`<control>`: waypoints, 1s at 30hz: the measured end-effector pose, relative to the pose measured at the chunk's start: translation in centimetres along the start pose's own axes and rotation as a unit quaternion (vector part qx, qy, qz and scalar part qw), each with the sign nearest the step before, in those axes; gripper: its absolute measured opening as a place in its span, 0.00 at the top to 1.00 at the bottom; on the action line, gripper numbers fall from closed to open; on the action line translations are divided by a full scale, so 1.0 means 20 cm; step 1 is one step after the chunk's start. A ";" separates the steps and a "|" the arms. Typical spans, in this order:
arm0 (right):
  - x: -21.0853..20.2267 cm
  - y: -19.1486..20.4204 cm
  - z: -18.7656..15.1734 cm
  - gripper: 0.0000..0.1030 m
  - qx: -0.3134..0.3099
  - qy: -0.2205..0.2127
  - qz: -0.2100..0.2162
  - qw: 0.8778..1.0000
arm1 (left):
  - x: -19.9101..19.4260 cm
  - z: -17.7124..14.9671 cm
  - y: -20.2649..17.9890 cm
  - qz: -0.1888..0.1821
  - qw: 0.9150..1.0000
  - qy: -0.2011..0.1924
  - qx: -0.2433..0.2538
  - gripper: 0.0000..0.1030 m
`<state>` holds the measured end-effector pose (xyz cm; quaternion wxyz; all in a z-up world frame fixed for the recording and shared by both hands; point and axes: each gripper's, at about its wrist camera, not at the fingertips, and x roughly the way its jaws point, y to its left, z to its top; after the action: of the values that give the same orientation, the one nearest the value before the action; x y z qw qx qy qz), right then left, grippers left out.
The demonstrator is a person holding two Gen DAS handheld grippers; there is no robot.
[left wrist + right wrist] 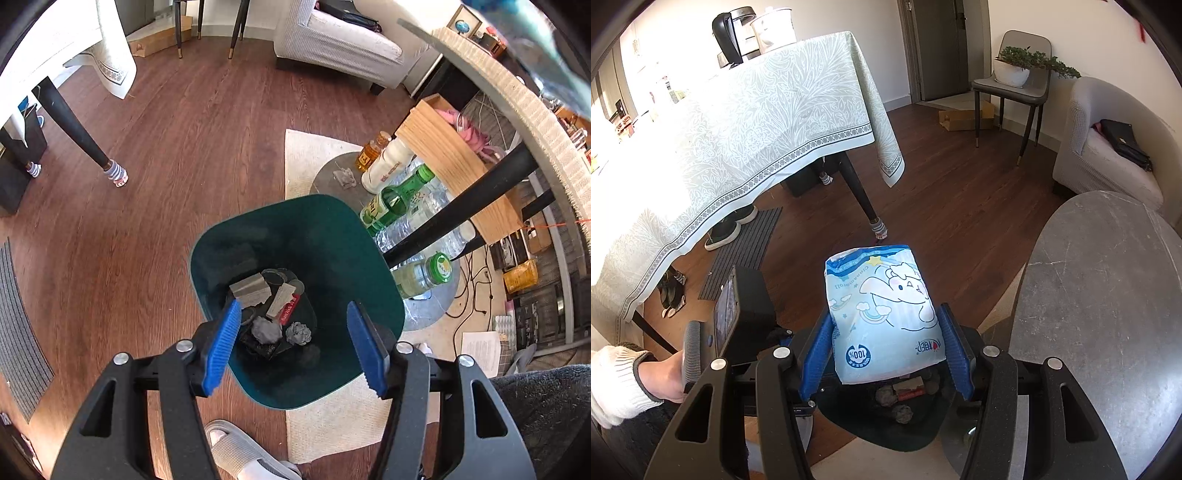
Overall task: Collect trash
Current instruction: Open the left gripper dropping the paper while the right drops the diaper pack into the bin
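A dark green trash bin (332, 236) stands on the floor below my left gripper (295, 343), which is open and empty above its mouth. Inside lie crumpled grey paper balls (298, 333), torn cardboard pieces (251, 290) and a red wrapper (288, 312). My right gripper (886, 347) is shut on a light blue tissue pack (884, 314) with a cartoon print, held over the bin (886, 424). The pack also shows blurred at the top right of the left wrist view (546, 55).
Bottles (391, 201) and a crumpled scrap (344, 177) lie on a low grey round shelf (325, 173) under the round table (1108, 295). A wooden box (454, 162), cables, a white rug (306, 155), a clothed dining table (738, 122), an armchair (1108, 147) and my slipper (240, 450) are around.
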<state>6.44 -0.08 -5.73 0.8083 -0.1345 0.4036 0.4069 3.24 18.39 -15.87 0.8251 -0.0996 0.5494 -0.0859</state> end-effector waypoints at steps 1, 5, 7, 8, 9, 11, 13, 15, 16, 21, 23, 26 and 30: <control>0.01 0.01 0.00 0.45 -0.001 0.002 0.000 1.000 | -0.02 0.00 0.01 0.000 1.000 -0.005 -0.002 0.43; 0.06 0.02 -0.01 0.45 -0.002 0.014 -0.005 1.000 | -0.10 0.00 0.06 0.000 0.999 -0.028 -0.016 0.51; 0.09 0.02 -0.02 0.45 -0.002 0.022 -0.007 1.000 | -0.14 0.01 0.09 -0.001 0.999 -0.040 -0.023 0.53; 0.11 0.02 -0.03 0.45 -0.003 0.026 -0.008 1.000 | -0.16 0.02 0.10 0.001 0.999 -0.045 -0.025 0.54; 0.12 0.03 -0.03 0.45 -0.004 0.029 -0.008 1.000 | -0.17 0.02 0.11 0.005 0.999 -0.047 -0.026 0.55; 0.15 0.04 -0.04 0.45 -0.006 0.036 -0.007 0.999 | -0.21 0.04 0.13 0.003 0.998 -0.055 -0.029 0.60; 0.18 0.05 -0.05 0.45 -0.008 0.044 -0.007 0.999 | -0.25 0.05 0.15 -0.003 0.997 -0.067 -0.034 0.61; 0.22 0.05 -0.07 0.45 -0.008 0.054 -0.007 0.998 | -0.30 0.06 0.16 -0.004 0.996 -0.080 -0.031 0.63; 0.24 0.06 -0.07 0.45 -0.009 0.058 -0.007 0.998 | -0.33 0.07 0.16 -0.003 0.996 -0.086 -0.028 0.64; 0.33 0.09 -0.12 0.45 -0.015 0.079 -0.003 0.997 | -0.44 0.10 0.13 -0.003 0.993 -0.115 -0.021 0.67; 0.38 0.09 -0.15 0.45 -0.013 0.088 -0.001 0.996 | -0.47 0.11 0.12 -0.007 0.992 -0.123 -0.020 0.68; 0.43 0.10 -0.18 0.45 -0.017 0.104 0.000 0.994 | -0.51 0.13 0.11 -0.007 0.991 -0.130 -0.018 0.68; 0.47 0.10 -0.20 0.45 -0.021 0.114 0.000 0.993 | -0.54 0.15 0.08 -0.006 0.991 -0.135 -0.013 0.70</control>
<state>5.91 4.20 -15.30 0.7540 -0.1969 0.4847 0.3972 1.87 22.89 -5.62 0.8899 -0.1247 0.4333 -0.0694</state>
